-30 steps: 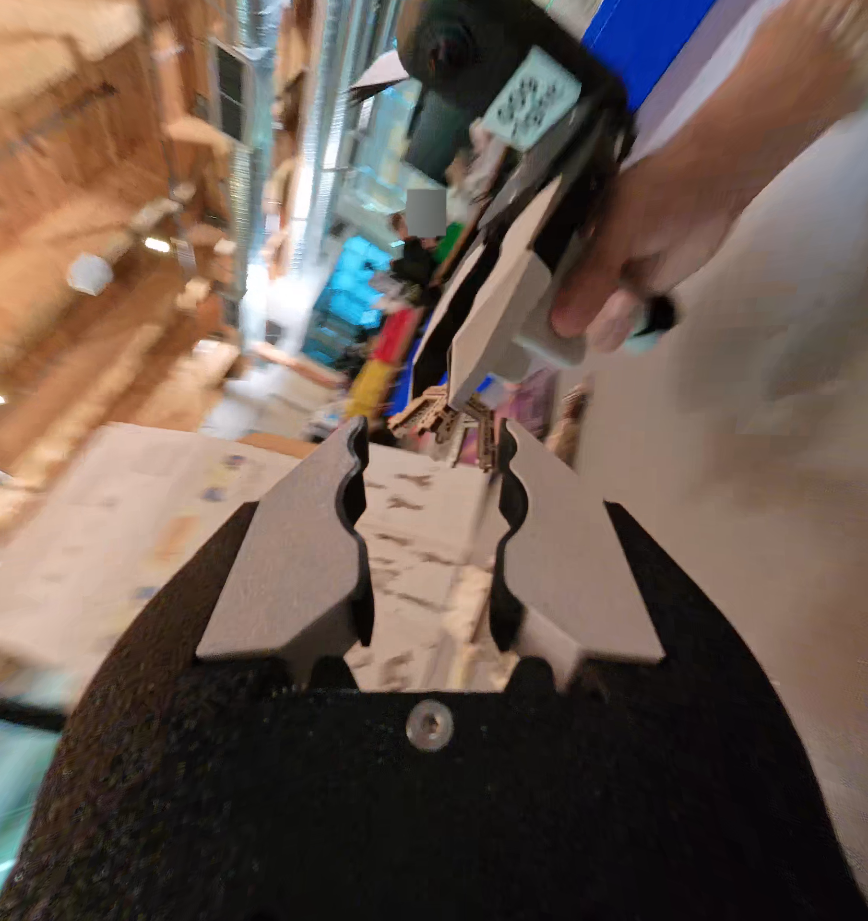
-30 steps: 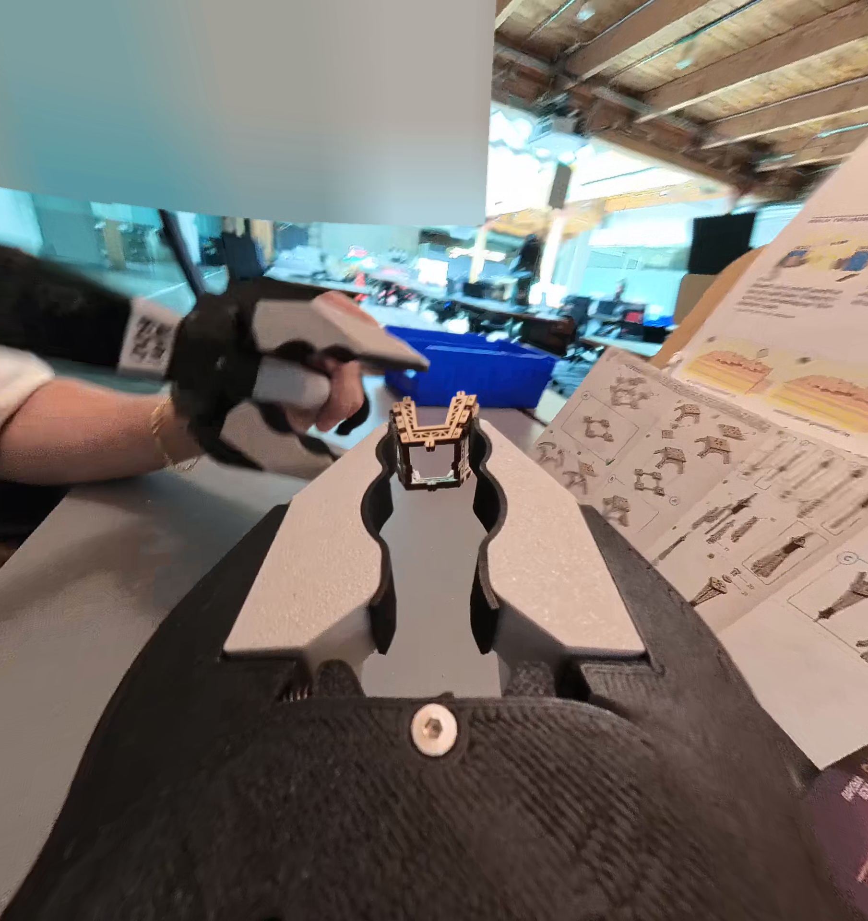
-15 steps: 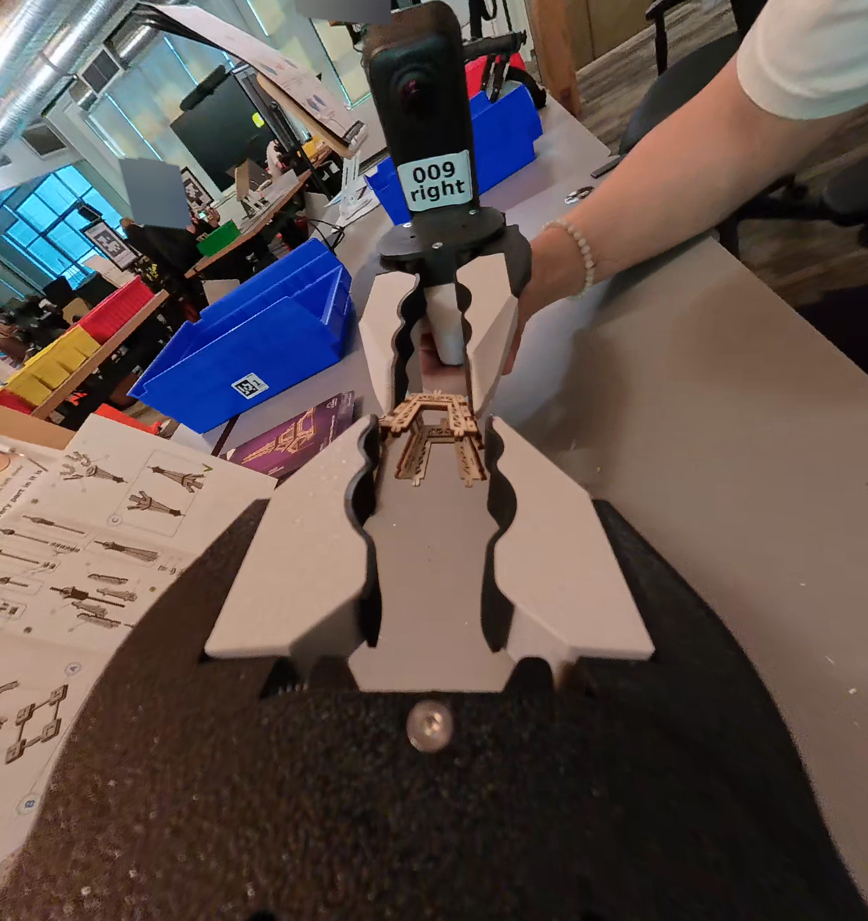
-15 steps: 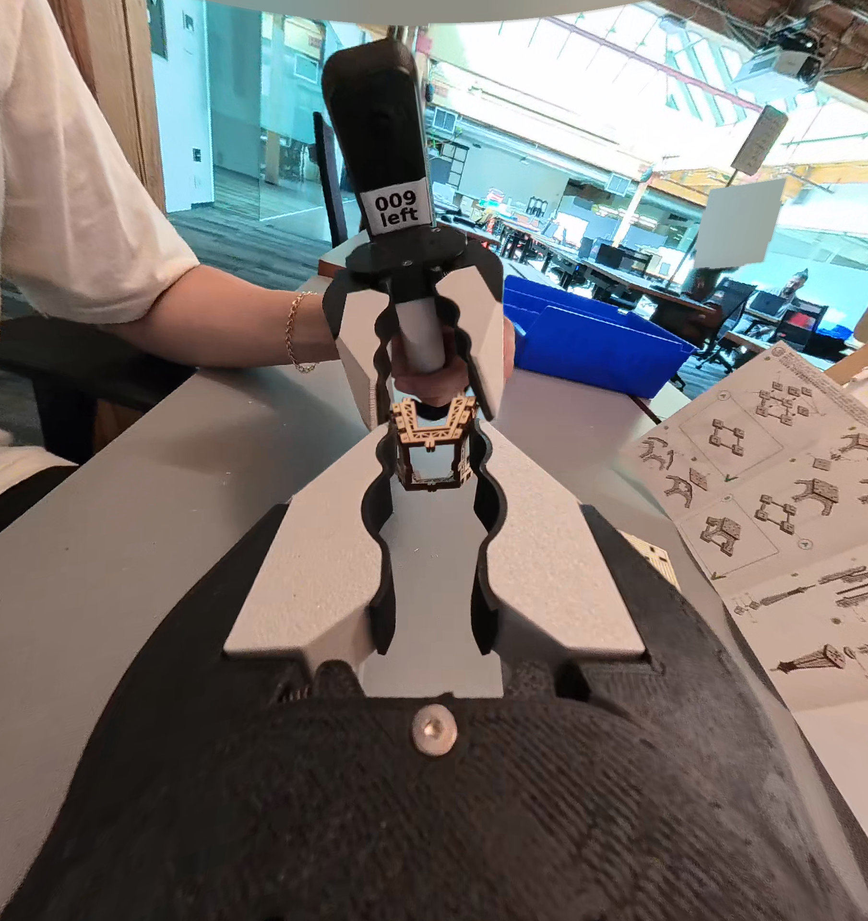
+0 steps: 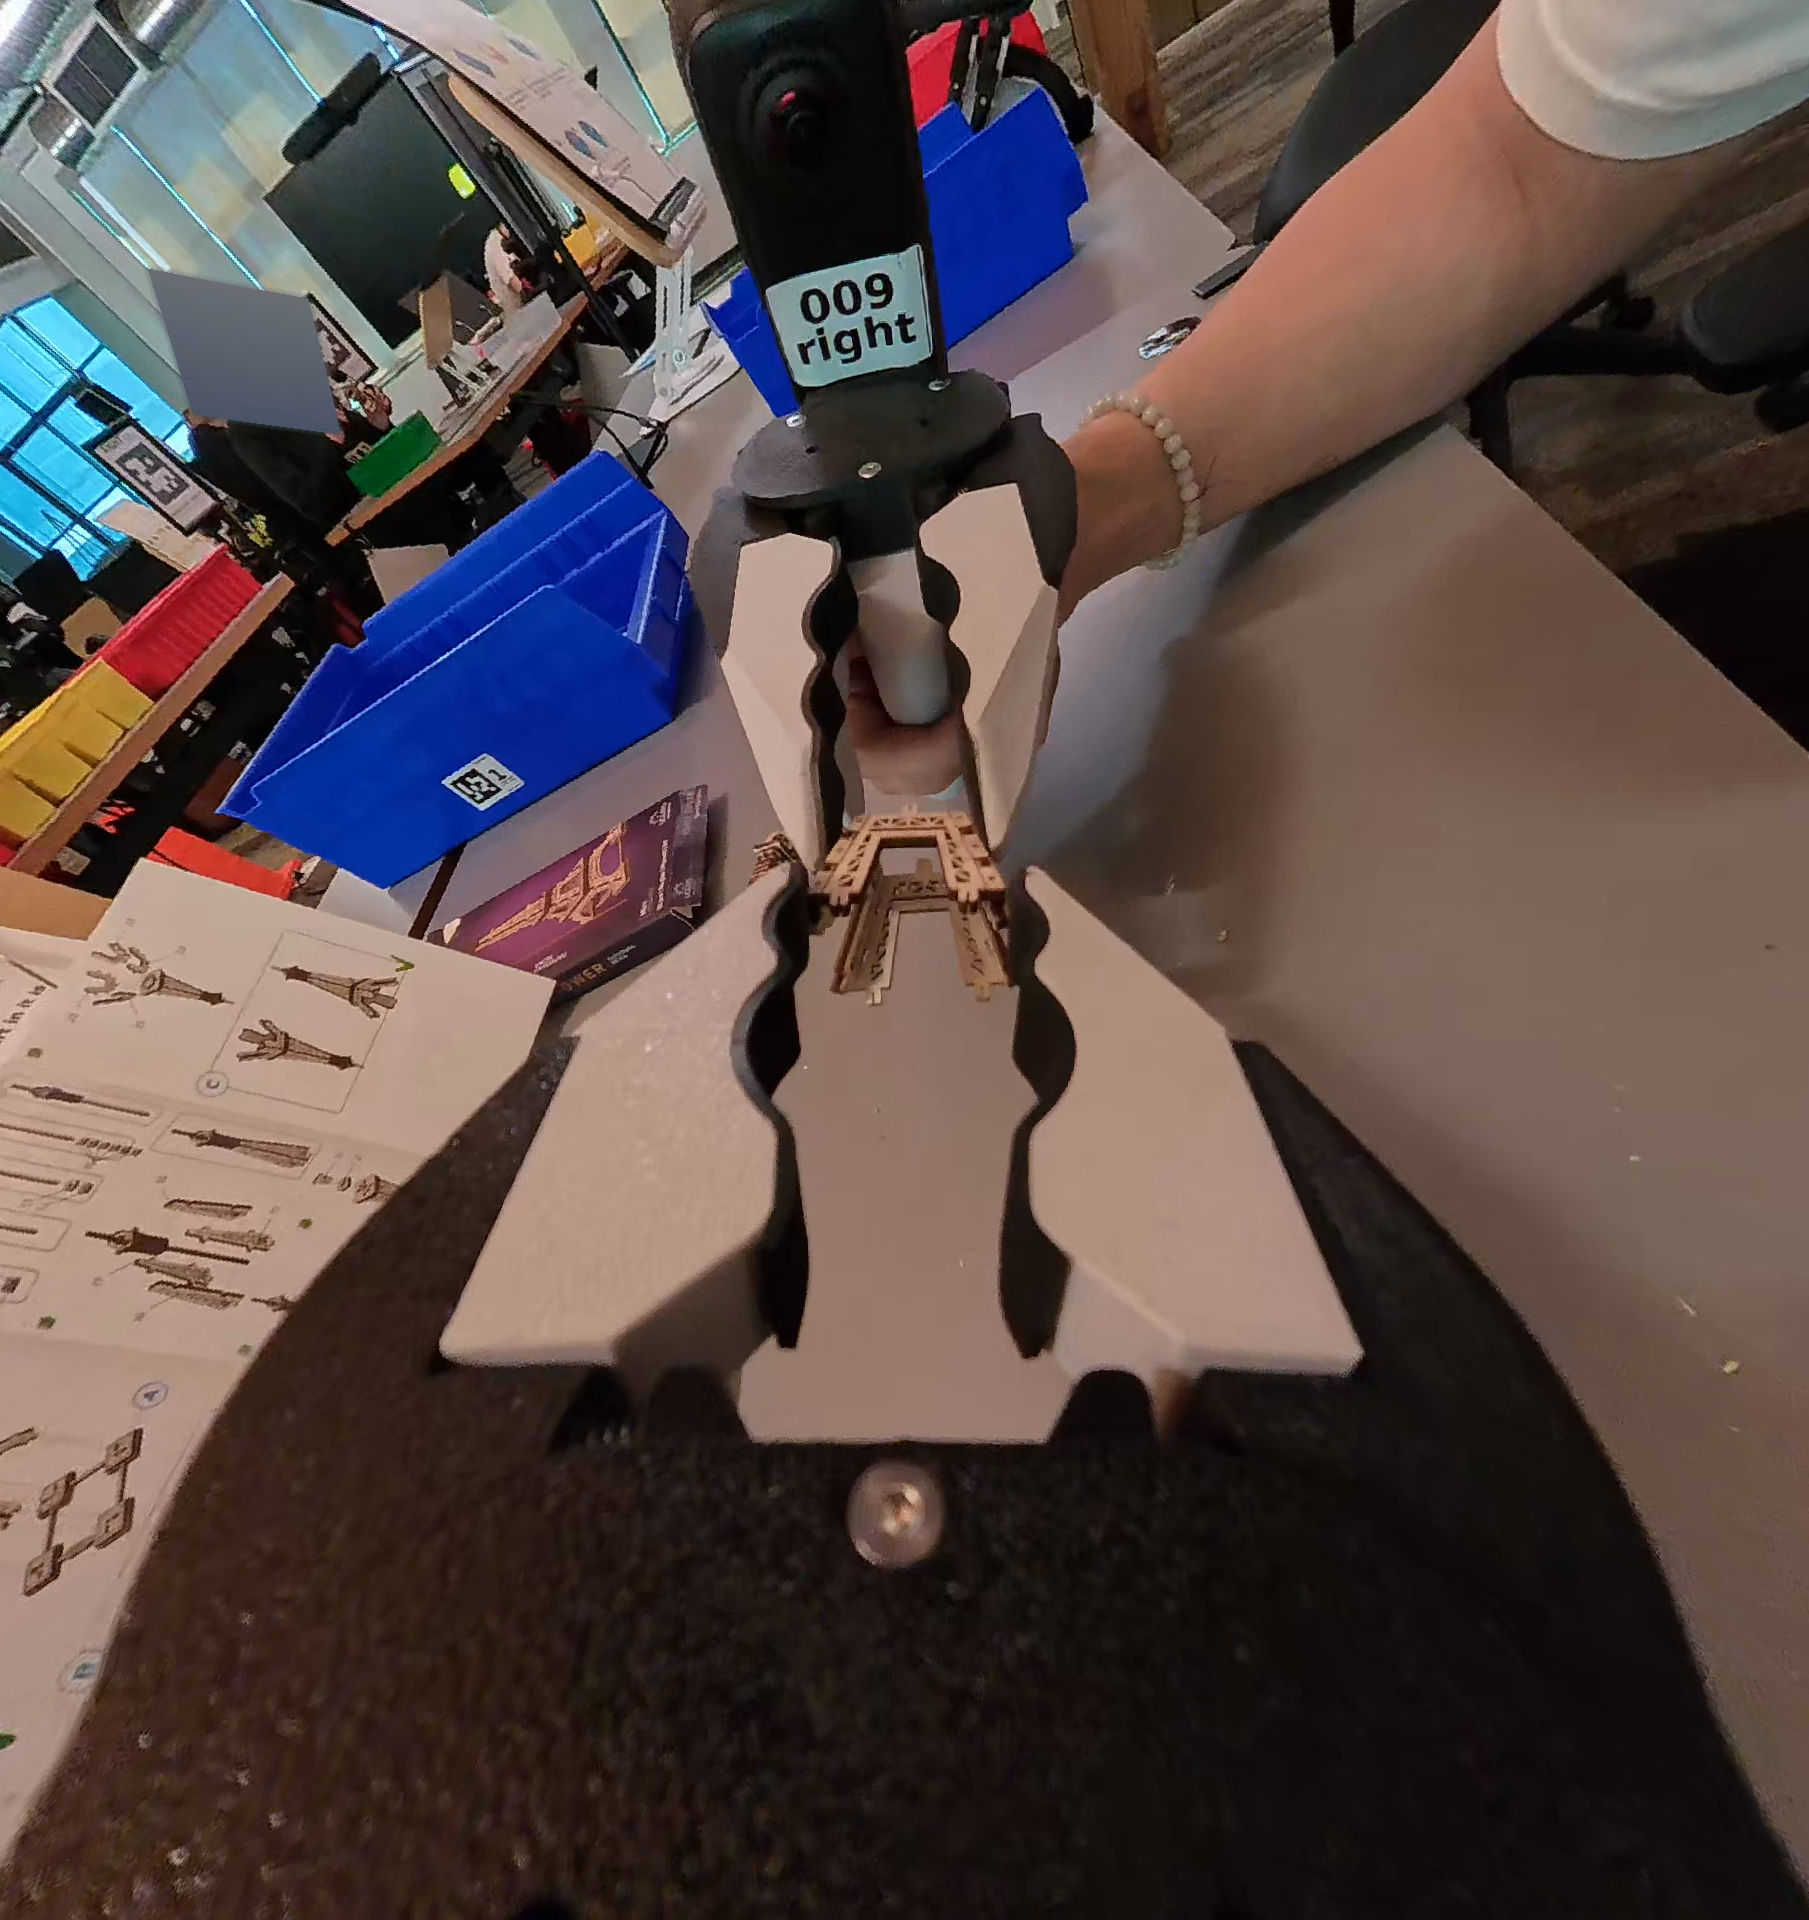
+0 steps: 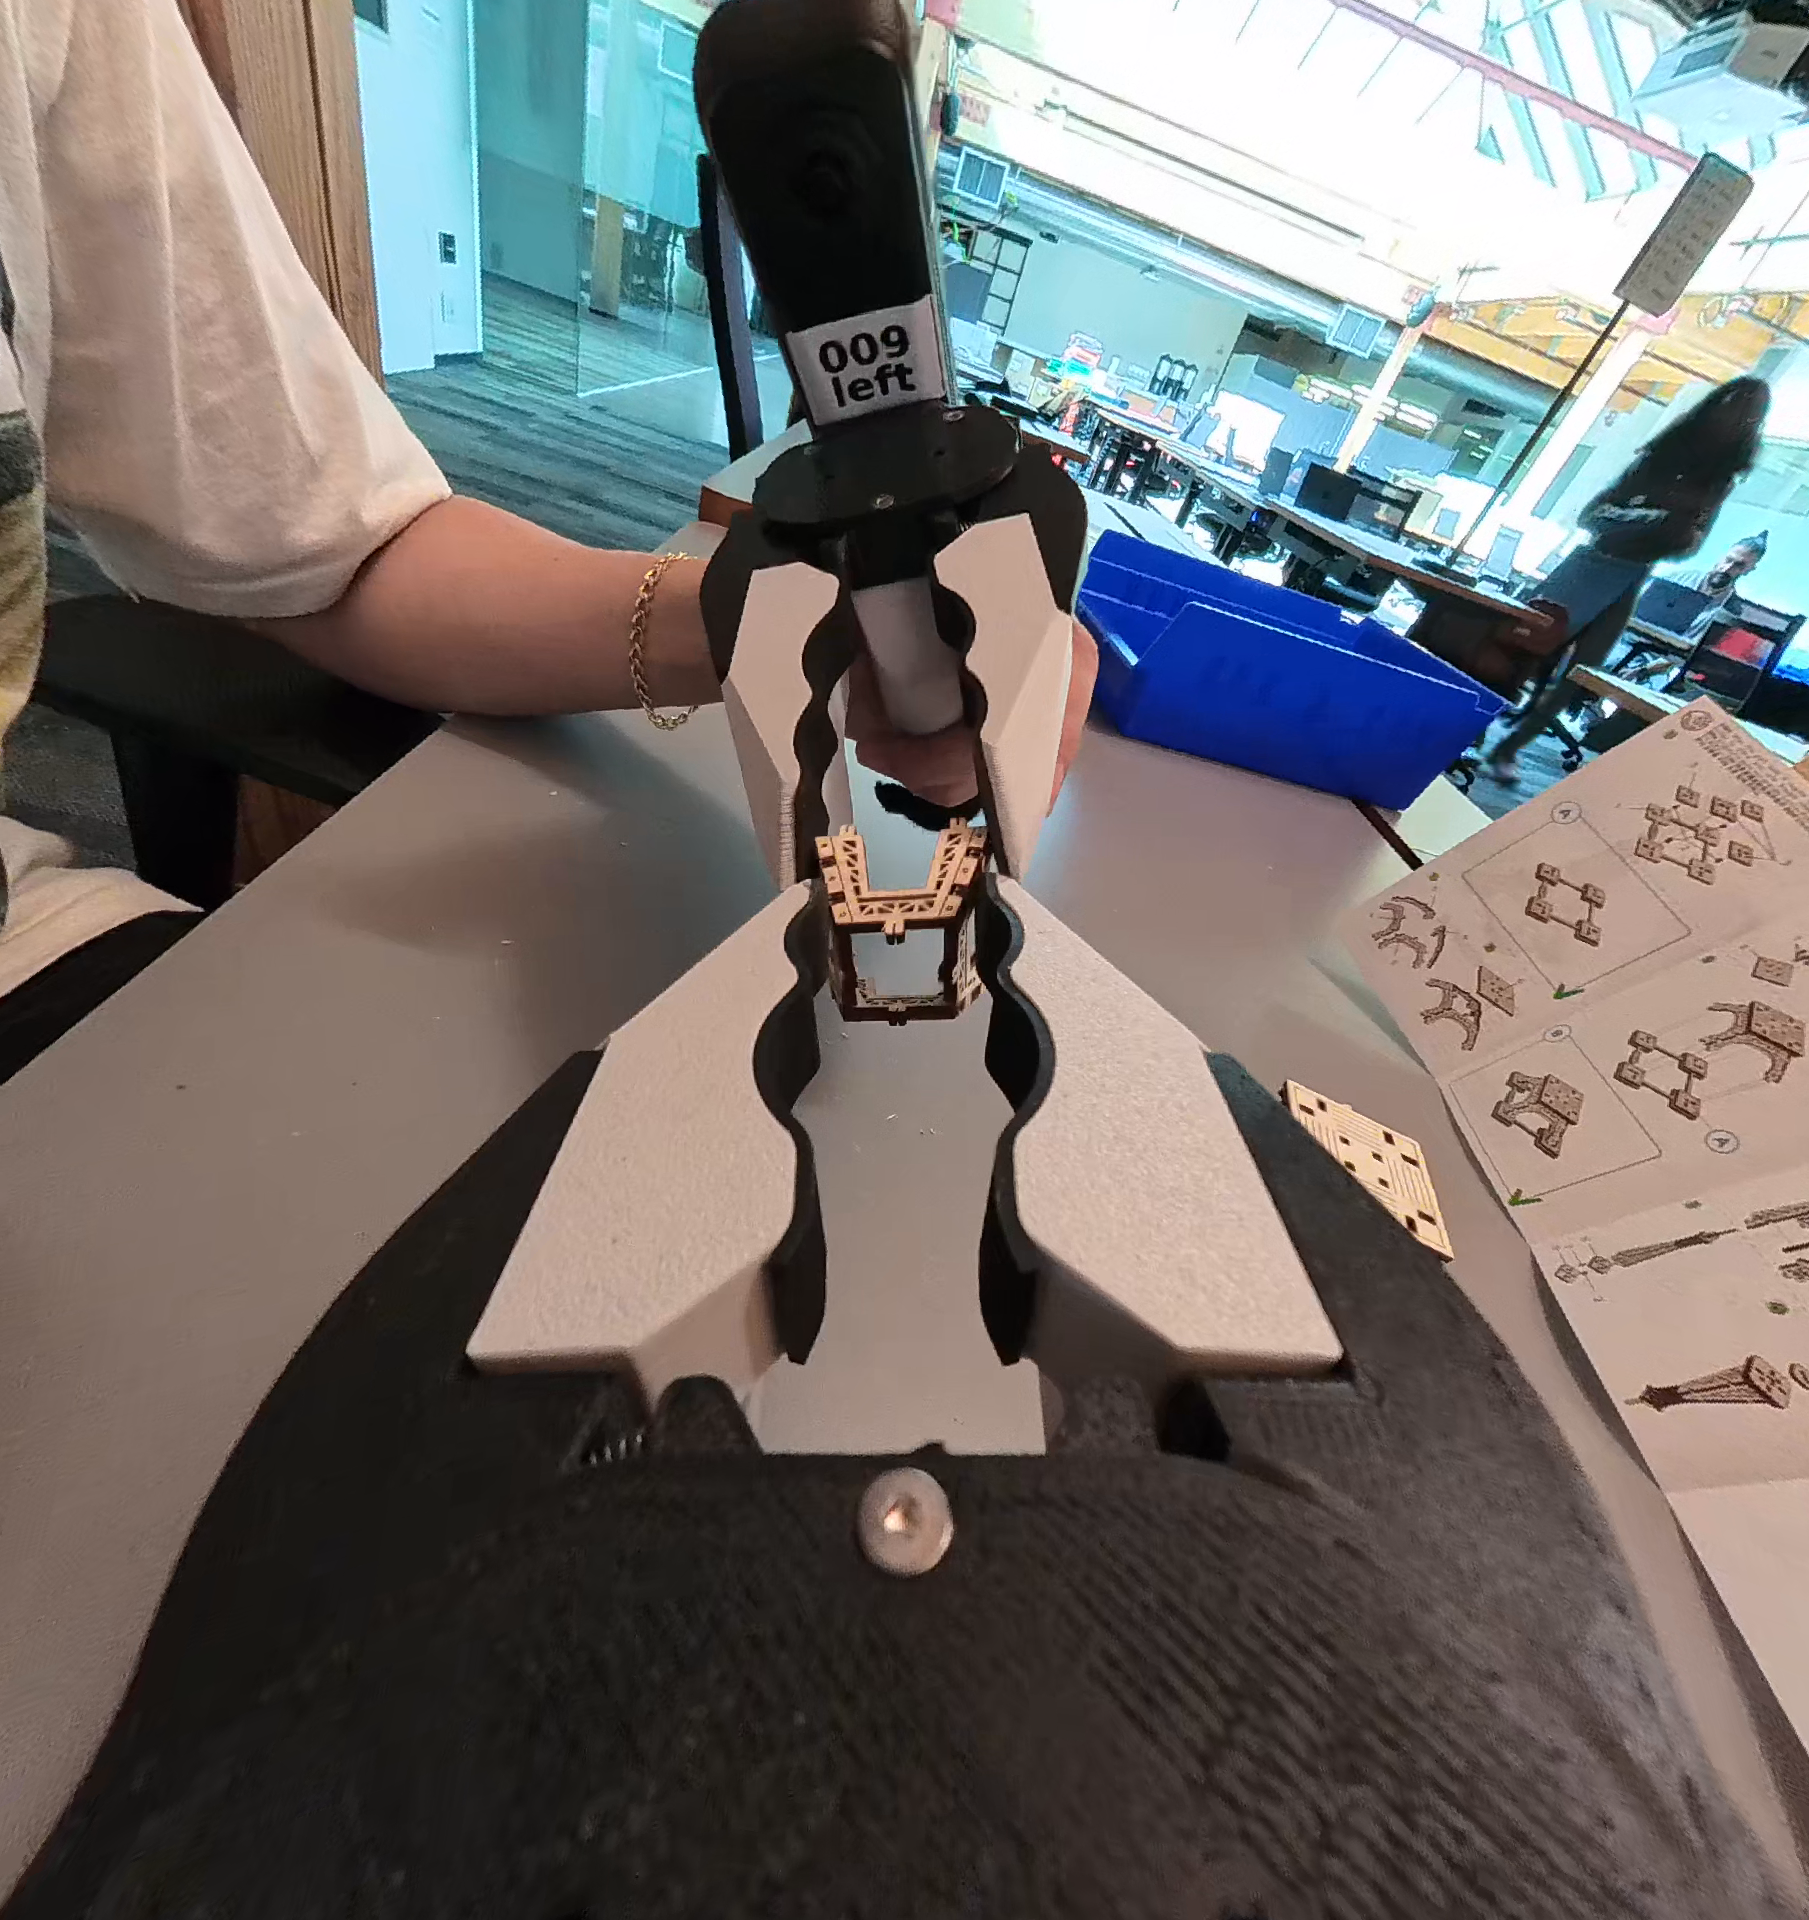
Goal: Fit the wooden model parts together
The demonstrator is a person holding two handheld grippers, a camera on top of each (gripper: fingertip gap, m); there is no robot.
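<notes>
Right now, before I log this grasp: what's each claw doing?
Left claw: tips either side of the wooden model; grip cannot be told.
Right claw: closed on the wooden model.

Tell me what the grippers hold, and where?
Both grippers, left and right, pinch one wooden model at their fingertips, from opposite ends.

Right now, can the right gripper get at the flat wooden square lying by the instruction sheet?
Probably not yet. The table path to the flat wooden square looks free, but the right gripper is shut on the wooden model, so its jaws are full.
</notes>
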